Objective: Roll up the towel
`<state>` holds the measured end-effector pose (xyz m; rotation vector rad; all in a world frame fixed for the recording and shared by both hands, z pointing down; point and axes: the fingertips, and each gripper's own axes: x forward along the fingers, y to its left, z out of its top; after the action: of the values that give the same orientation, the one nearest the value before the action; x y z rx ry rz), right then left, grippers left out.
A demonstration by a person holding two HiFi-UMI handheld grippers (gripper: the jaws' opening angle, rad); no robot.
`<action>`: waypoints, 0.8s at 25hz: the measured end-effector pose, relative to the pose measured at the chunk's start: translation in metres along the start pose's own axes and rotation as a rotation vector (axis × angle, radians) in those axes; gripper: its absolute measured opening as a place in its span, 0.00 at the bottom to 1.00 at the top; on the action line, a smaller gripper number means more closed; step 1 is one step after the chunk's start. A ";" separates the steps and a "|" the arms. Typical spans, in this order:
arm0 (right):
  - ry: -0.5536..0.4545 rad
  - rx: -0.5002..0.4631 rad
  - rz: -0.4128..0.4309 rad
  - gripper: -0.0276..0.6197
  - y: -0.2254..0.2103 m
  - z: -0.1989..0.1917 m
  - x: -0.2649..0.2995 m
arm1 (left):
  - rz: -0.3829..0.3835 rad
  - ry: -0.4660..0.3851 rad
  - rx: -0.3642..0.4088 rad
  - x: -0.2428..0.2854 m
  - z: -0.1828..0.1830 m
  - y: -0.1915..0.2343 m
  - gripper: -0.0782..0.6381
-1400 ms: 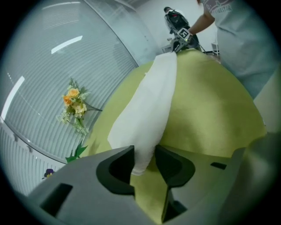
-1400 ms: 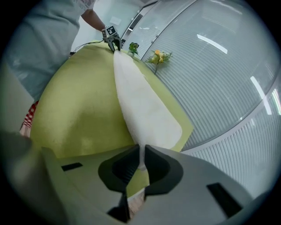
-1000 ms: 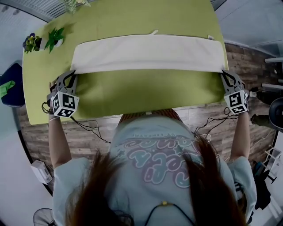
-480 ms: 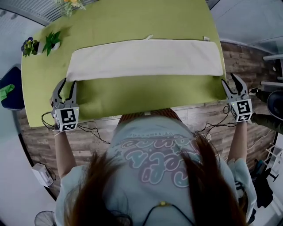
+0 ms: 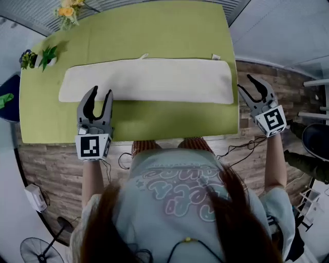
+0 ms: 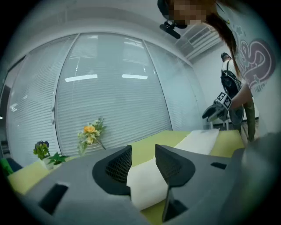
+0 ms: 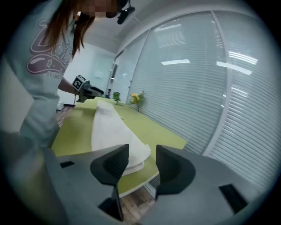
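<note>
Now, at 6 o'clock in the head view, the person's pale printed T-shirt [image 5: 175, 190] is closest. Just past it, the grey left tool [image 5: 101, 92] with its black-and-white marker cube hovers over the near strip of the lime-green rectangular surface [image 5: 169, 120]. Its jaws are apart, have just been opening, and clamp nothing. Its tips sit over the near edge of the long cream cloth towel [image 5: 146, 79], toward the 9 o'clock end; I cannot tell if they touch it.

The matching right tool [image 5: 248, 86] is off the surface's 3 o'clock edge, beside the towel's end. Its jaws are apart after just easing in slightly, with nothing gripped.

The towel lies flat from 9 to 3 o'clock, unrolled. At 10 o'clock stand a small green potted plant [image 5: 46, 54] and an orange flower bunch [image 5: 66, 13].
</note>
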<state>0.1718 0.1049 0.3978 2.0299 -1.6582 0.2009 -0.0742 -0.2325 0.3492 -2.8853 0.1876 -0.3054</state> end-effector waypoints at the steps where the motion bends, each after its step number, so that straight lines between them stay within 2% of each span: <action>1: -0.010 -0.047 0.073 0.35 -0.002 0.003 0.009 | 0.013 -0.010 -0.031 0.004 0.006 -0.021 0.30; 4: -0.001 -0.245 0.236 0.35 -0.013 0.011 0.028 | 0.049 -0.041 -0.066 0.020 0.023 -0.074 0.31; 6: -0.007 -0.353 0.299 0.34 -0.018 0.013 0.039 | 0.058 -0.053 -0.081 0.028 0.029 -0.100 0.31; 9: 0.004 -0.465 0.362 0.33 -0.022 0.006 0.059 | 0.064 -0.052 -0.096 0.037 0.029 -0.126 0.31; 15: 0.033 -0.563 0.507 0.33 -0.027 -0.021 0.085 | 0.120 0.151 -0.019 0.054 0.001 -0.149 0.31; 18: 0.005 -0.621 0.661 0.36 -0.034 -0.030 0.088 | 0.168 0.226 -0.035 0.065 0.002 -0.165 0.31; 20: -0.032 -0.675 0.783 0.39 -0.035 -0.034 0.086 | 0.188 0.309 -0.020 0.068 -0.002 -0.188 0.31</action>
<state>0.2328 0.0505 0.4533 0.8506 -2.0952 -0.1233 0.0108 -0.0622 0.4099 -2.7957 0.5135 -0.7147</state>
